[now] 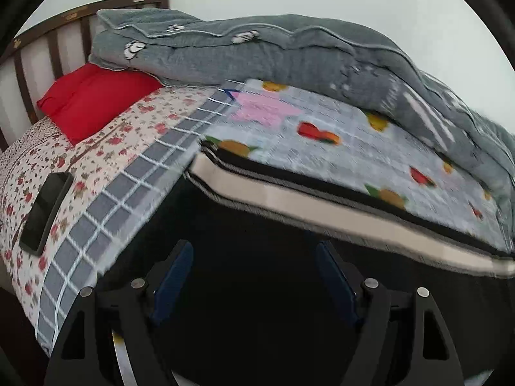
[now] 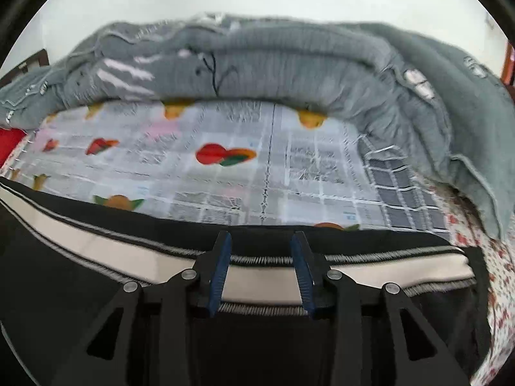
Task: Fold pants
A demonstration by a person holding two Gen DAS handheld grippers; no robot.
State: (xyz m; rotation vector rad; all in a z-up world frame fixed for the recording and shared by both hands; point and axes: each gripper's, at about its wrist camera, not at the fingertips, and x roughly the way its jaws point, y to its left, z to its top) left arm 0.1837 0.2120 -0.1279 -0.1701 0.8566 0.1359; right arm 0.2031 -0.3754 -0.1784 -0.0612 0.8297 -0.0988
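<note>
1. Across the bed's (image 1: 96, 173) near edge I found the pants (image 2: 80, 276) lying flat, striped side outward, ready for folding.
2. My left gripper (image 1: 254, 276) stood wide, empty.
3. My right gripper (image 2: 261, 267) stood parted, holding nothing.

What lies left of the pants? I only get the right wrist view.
Observer: A black phone lies on the floral sheet, apart from the pants.
Operator: Is the left tool gripping anything?
Observer: No. The left tool hangs over the black cloth, its jaws apart and nothing between them.
Operator: Where does the pale stripe end on that side?
Observer: The stripe ends right beside the checked border.
</note>
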